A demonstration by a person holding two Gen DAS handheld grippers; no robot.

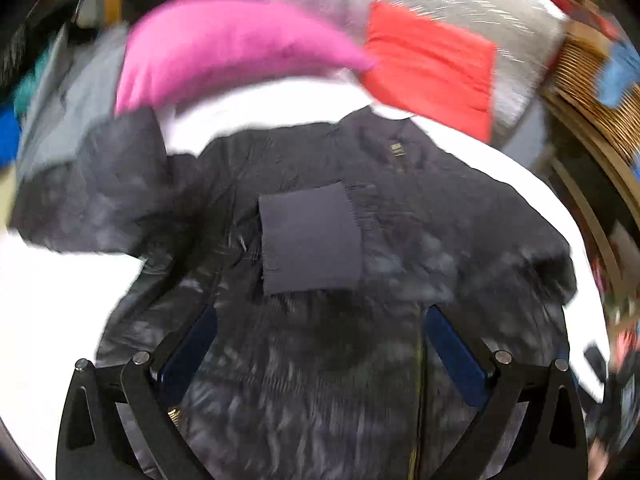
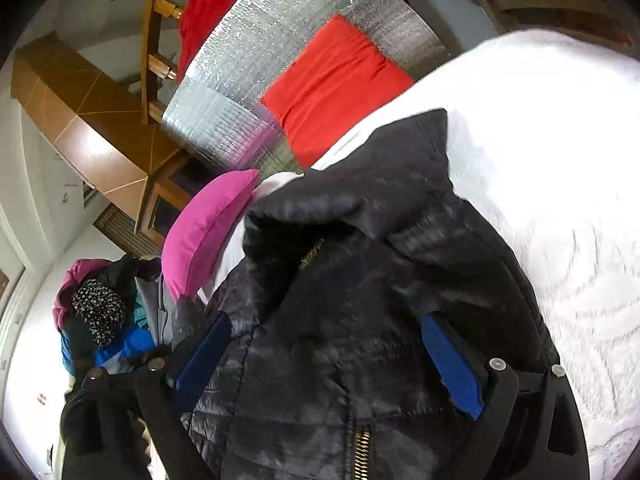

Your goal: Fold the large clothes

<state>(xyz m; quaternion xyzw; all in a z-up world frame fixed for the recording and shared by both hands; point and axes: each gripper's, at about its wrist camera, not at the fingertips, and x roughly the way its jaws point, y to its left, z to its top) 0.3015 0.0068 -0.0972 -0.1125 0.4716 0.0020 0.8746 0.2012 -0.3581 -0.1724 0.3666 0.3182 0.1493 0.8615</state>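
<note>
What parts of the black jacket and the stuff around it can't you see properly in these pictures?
- Jacket hem: left wrist view, cut off by the bottom edge and the left gripper.
- Jacket label: left wrist view, blurred and too small to read.
- Jacket's lower half: right wrist view, cut off by the bottom edge.
- Clothes pile: right wrist view, too jumbled to count.

Bare white bedcover (image 2: 560, 200) lies free beside the jacket (image 2: 340, 320); pillows (image 1: 224, 48) block beyond.
</note>
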